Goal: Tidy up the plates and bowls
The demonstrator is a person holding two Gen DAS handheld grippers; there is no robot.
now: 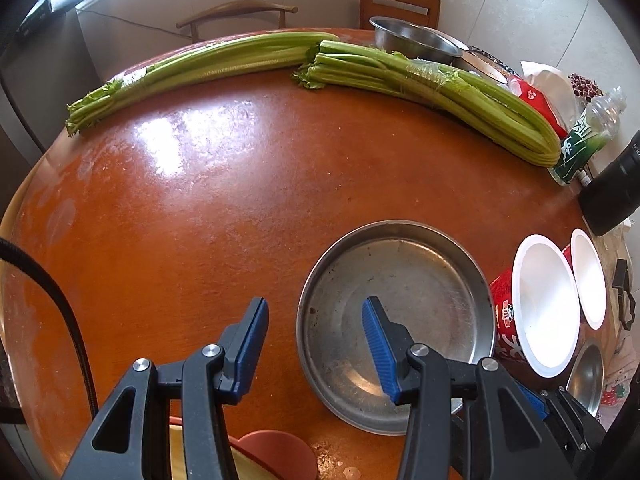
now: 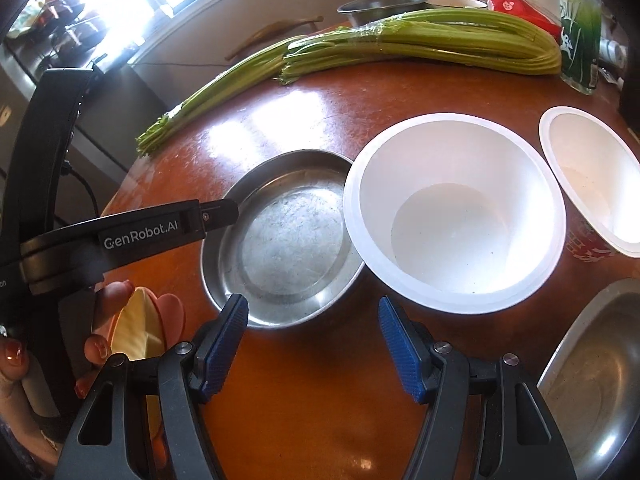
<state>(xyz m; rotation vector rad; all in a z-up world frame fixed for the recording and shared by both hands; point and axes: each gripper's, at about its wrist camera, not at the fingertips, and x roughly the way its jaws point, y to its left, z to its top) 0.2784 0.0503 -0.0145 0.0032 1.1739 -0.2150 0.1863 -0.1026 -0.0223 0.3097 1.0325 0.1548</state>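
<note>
A shallow steel plate (image 1: 400, 300) (image 2: 288, 240) lies on the brown round table (image 1: 200, 220). My left gripper (image 1: 315, 306) is open and hangs over the plate's left rim, one blue pad outside it and one over the plate; neither pad presses on it. In the right wrist view one black finger (image 2: 220, 214) of it reaches that rim. A white paper bowl (image 2: 452, 220) (image 1: 546, 304) touches the plate's right side, with a second one (image 2: 592, 184) beyond. My right gripper (image 2: 312, 302) stands open just before the plate's near rim, with nothing held.
Two celery bunches (image 1: 440, 88) (image 1: 192, 72) lie across the far half of the table, with a steel basin (image 1: 416, 40), a red packet and a green-labelled bottle (image 1: 588, 132) behind. Another steel dish (image 2: 600, 360) sits at the near right. A pink plate (image 1: 276, 456) and a hand (image 2: 100, 344) are at the near edge.
</note>
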